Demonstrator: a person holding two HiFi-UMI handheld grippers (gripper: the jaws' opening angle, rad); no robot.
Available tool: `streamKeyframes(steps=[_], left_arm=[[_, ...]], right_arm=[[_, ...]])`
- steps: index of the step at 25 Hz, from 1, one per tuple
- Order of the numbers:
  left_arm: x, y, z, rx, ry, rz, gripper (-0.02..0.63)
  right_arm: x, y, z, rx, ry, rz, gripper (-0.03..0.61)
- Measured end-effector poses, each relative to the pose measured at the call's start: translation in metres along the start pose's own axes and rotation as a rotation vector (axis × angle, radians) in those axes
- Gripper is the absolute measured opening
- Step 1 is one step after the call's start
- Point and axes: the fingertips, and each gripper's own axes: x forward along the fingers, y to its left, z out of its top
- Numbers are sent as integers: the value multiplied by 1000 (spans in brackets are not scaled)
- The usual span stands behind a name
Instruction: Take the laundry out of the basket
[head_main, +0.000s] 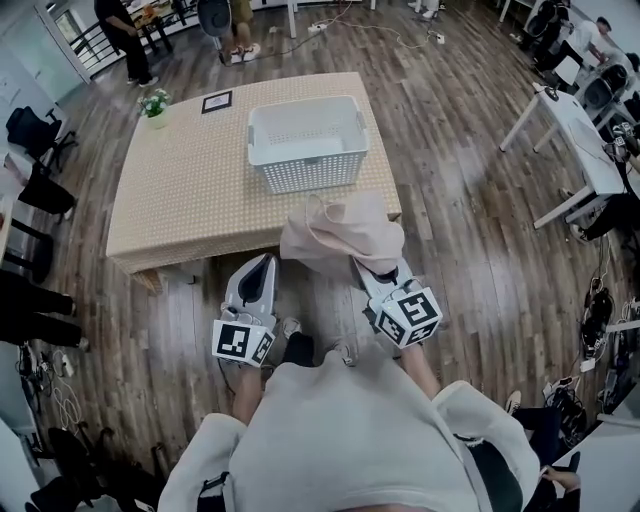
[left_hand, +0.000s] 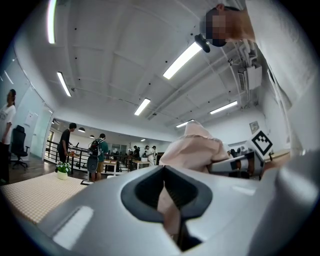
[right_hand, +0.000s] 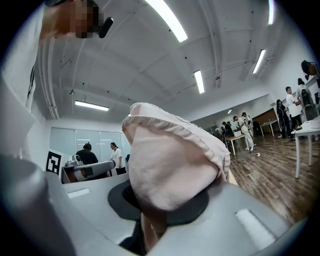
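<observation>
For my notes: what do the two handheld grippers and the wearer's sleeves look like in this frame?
Both the left gripper and the right gripper have smooth, light-grey tapered shells with dark linings around the jaws. Each carries a white marker cube at its rear, printed with black square patterns. No cables show. The person wears a pale long-sleeved top.

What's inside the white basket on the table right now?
Nothing visible: the basket shows a bare floor, its near wall hiding a strip. The pink garment hangs outside it, clamped by the left gripper and right gripper.
</observation>
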Motion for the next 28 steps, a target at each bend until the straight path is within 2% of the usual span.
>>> streamKeyframes(steps=[14,28], left_arm=[[14,17,10,-11,-37,-42,11],[4,44,19,-14,-56,-60,11]], right_arm=[[15,14,10,-6,-14,-26,61],[36,35,14,-19,-19,-51,61]])
